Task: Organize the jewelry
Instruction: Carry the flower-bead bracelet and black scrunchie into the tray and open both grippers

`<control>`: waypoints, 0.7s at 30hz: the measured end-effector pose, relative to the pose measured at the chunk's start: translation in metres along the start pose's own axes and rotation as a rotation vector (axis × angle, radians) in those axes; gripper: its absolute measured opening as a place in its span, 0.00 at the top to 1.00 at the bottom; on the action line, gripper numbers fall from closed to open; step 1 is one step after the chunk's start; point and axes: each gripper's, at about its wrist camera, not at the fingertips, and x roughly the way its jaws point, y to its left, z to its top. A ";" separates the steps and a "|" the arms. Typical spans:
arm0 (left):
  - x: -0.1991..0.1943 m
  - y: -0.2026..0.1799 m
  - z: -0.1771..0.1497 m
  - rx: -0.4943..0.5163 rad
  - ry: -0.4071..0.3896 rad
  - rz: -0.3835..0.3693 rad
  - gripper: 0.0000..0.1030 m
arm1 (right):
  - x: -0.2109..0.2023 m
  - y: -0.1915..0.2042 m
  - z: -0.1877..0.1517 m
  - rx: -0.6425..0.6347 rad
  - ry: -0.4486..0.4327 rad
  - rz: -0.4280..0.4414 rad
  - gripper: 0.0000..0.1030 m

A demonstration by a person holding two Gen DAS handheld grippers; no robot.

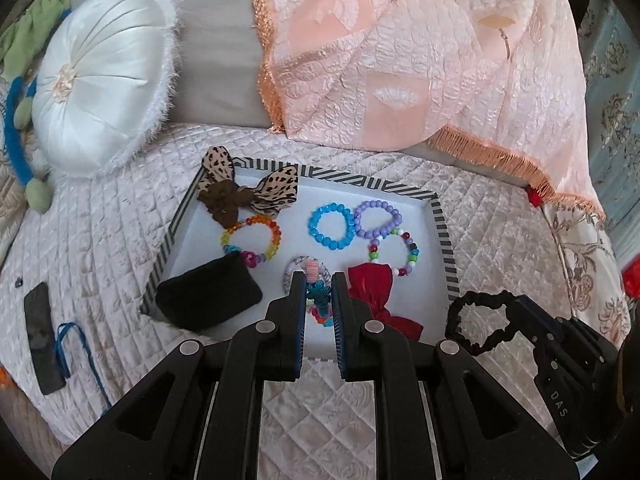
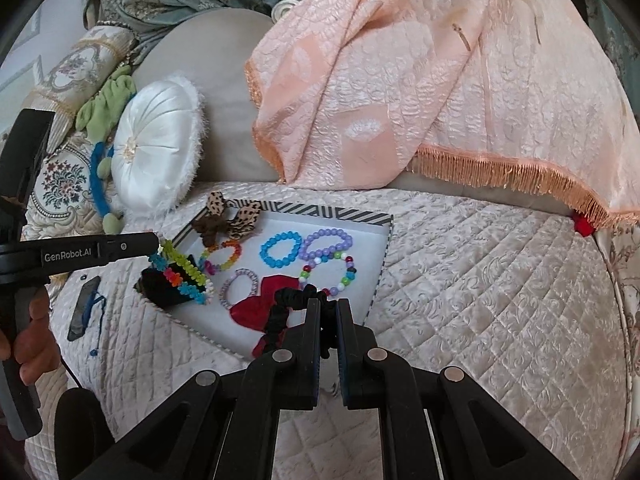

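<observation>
A striped-rim tray [image 1: 442, 220] with a white floor lies on the quilted bed. It holds a leopard bow [image 1: 248, 194], a rainbow bead bracelet [image 1: 252, 240], a blue bracelet [image 1: 331, 227], a purple bracelet [image 1: 378, 218], a mixed bead bracelet [image 1: 394, 254], a red bow [image 1: 374, 292], a black pouch [image 1: 208, 298] and a clear ring [image 2: 239, 288]. My left gripper [image 1: 319, 294] is shut on a multicoloured beaded band [image 2: 184, 274] over the tray's near side. My right gripper [image 2: 328, 312] is shut on a black scrunchie [image 1: 480, 320] by the tray's right edge.
A white round cushion [image 1: 100, 80] sits at the back left. A peach fringed blanket [image 1: 420, 60] drapes over the back right. A dark phone-like slab [image 1: 40, 336] and a blue cord [image 1: 76, 344] lie on the quilt at the left.
</observation>
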 end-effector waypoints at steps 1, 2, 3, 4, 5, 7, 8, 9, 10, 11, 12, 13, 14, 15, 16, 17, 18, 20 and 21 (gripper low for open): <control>0.003 -0.001 0.001 0.000 0.003 0.000 0.89 | 0.003 -0.001 0.001 0.000 0.004 0.000 0.94; 0.007 -0.001 0.001 0.000 0.007 0.001 0.89 | 0.007 -0.002 0.002 0.000 0.010 0.000 0.94; 0.011 -0.001 0.002 -0.003 0.009 0.003 0.89 | 0.011 -0.003 0.004 0.000 0.014 0.000 0.94; 0.015 -0.001 0.002 -0.005 0.013 0.006 0.89 | 0.015 -0.004 0.005 0.001 0.019 0.003 0.94; 0.019 -0.001 0.002 -0.006 0.020 0.007 0.89 | 0.019 -0.004 0.006 0.001 0.024 0.005 0.94; 0.027 0.002 0.002 -0.011 0.031 0.011 0.89 | 0.027 -0.005 0.008 -0.001 0.035 0.008 0.94; 0.031 0.003 0.001 -0.012 0.038 0.015 0.89 | 0.032 -0.005 0.008 0.000 0.043 0.009 0.94; 0.035 0.005 0.001 -0.014 0.044 0.019 0.89 | 0.036 -0.006 0.009 0.002 0.051 0.012 0.94; 0.038 0.007 0.001 -0.016 0.047 0.023 0.89 | 0.041 -0.006 0.009 0.004 0.057 0.015 0.94; 0.041 0.008 0.000 -0.018 0.052 0.027 0.89 | 0.046 -0.007 0.009 0.008 0.066 0.018 0.94; 0.044 0.010 0.000 -0.019 0.056 0.032 0.89 | 0.051 -0.008 0.009 0.010 0.074 0.020 0.94; 0.047 0.013 -0.001 -0.023 0.061 0.037 0.89 | 0.055 -0.009 0.010 0.011 0.082 0.021 0.94; 0.049 0.016 -0.001 -0.028 0.065 0.040 0.89 | 0.060 -0.009 0.010 0.010 0.089 0.021 0.94; 0.052 0.019 -0.002 -0.034 0.069 0.044 0.89 | 0.064 -0.009 0.010 0.007 0.096 0.019 0.94; 0.054 0.022 -0.003 -0.040 0.073 0.049 0.89 | 0.068 -0.008 0.011 0.003 0.103 0.017 0.94; 0.057 0.025 -0.004 -0.045 0.077 0.052 0.89 | 0.072 -0.008 0.012 0.000 0.109 0.016 0.94; 0.060 0.028 -0.005 -0.051 0.082 0.055 0.89 | 0.077 -0.008 0.012 -0.004 0.119 0.013 0.94; 0.064 0.032 -0.007 -0.059 0.089 0.063 0.89 | 0.085 -0.006 0.011 -0.012 0.135 0.008 0.94; 0.067 0.035 -0.008 -0.063 0.094 0.066 0.89 | 0.089 -0.006 0.011 -0.016 0.142 0.006 0.94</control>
